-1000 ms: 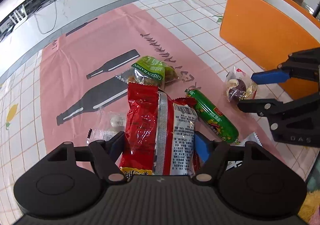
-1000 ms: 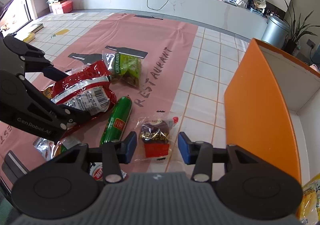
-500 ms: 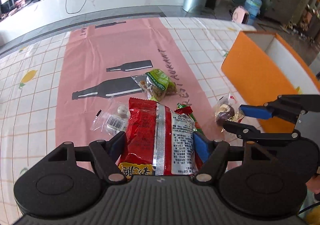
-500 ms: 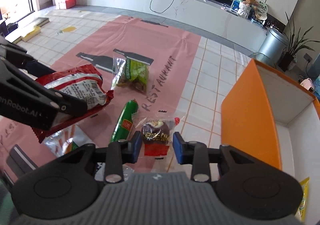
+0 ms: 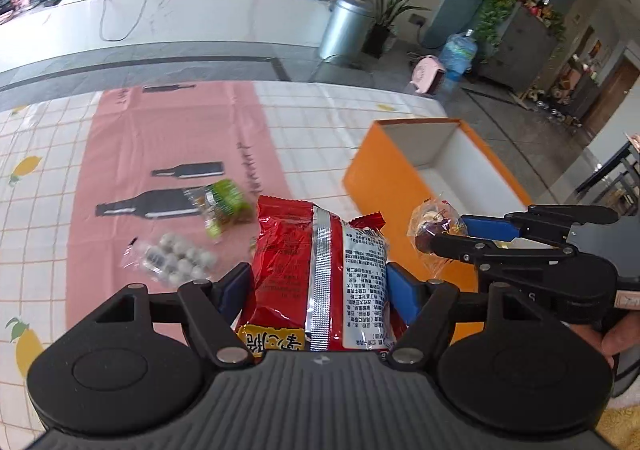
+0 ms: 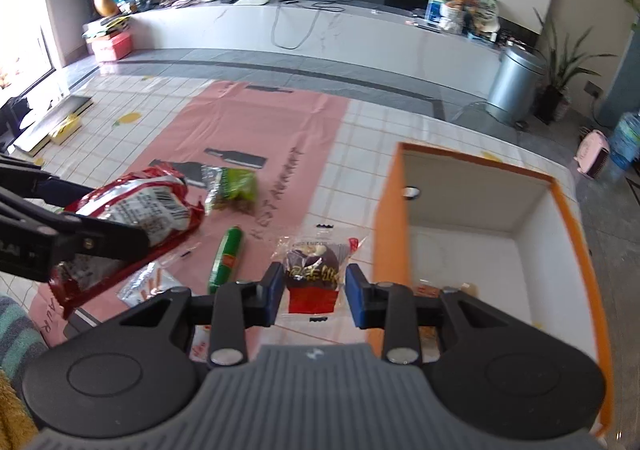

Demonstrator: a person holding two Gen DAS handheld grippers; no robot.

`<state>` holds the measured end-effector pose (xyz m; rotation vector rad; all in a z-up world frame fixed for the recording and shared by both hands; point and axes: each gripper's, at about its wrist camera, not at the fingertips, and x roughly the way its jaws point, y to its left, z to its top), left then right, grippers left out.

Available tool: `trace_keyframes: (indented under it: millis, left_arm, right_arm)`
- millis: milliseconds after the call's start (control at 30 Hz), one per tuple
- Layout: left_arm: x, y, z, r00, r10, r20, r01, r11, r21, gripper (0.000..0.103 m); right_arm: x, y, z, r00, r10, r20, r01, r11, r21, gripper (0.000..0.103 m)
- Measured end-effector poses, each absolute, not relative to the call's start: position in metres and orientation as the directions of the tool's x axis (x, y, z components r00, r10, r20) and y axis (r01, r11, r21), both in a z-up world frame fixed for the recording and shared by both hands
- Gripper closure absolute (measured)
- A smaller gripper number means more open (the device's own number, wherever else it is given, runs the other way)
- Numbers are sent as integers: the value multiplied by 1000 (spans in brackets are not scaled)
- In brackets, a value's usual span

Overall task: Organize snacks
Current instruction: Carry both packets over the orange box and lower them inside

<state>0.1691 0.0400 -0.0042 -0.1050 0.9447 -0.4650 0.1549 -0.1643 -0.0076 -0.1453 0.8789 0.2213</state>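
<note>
My left gripper (image 5: pixel 318 282) is shut on a red snack bag (image 5: pixel 320 270), which hangs above the table and shows again in the right wrist view (image 6: pixel 144 210). My right gripper (image 6: pixel 314 286) is shut on a small dark round snack in a clear wrapper (image 6: pixel 312 266), also held off the table, beside the orange box (image 6: pixel 388 234). From the left wrist view that gripper (image 5: pixel 452 234) and its snack (image 5: pixel 430 226) float in front of the box (image 5: pixel 384 178). The box is open on top and white inside.
On the pink cloth lie a green sausage (image 6: pixel 226 258), a green packet (image 6: pixel 236 190), a clear bag of white balls (image 5: pixel 176 260) and a clear stick packet (image 6: pixel 148 284). Some snacks lie in the box's near corner (image 6: pixel 428 290). A person's hand (image 5: pixel 616 342) shows at right.
Both grippers have risen well above the table. The right gripper closed on the wrapped snack and lifted it. The red bag went up with the left gripper, which also rolled.
</note>
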Motion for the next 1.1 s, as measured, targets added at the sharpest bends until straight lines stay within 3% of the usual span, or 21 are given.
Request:
trace_keyframes:
  millis: [267,500,1100]
  left_arm:
    - [163,-28,17,454,-500,-738,434,847,-307,20]
    - [169,-91,19,408,-507,-760,532,808,-253,20]
    - [229,-212,-29,334,-355,-873,712,702,-13,20]
  right_arm:
    - [127,-241,10,643,55,-764,-163,984,-67,72]
    - [112,-300,5,624,45,-780,-135,990,-51,72]
    - [157,-362,-37,586,107,-803,-176,984,3,73]
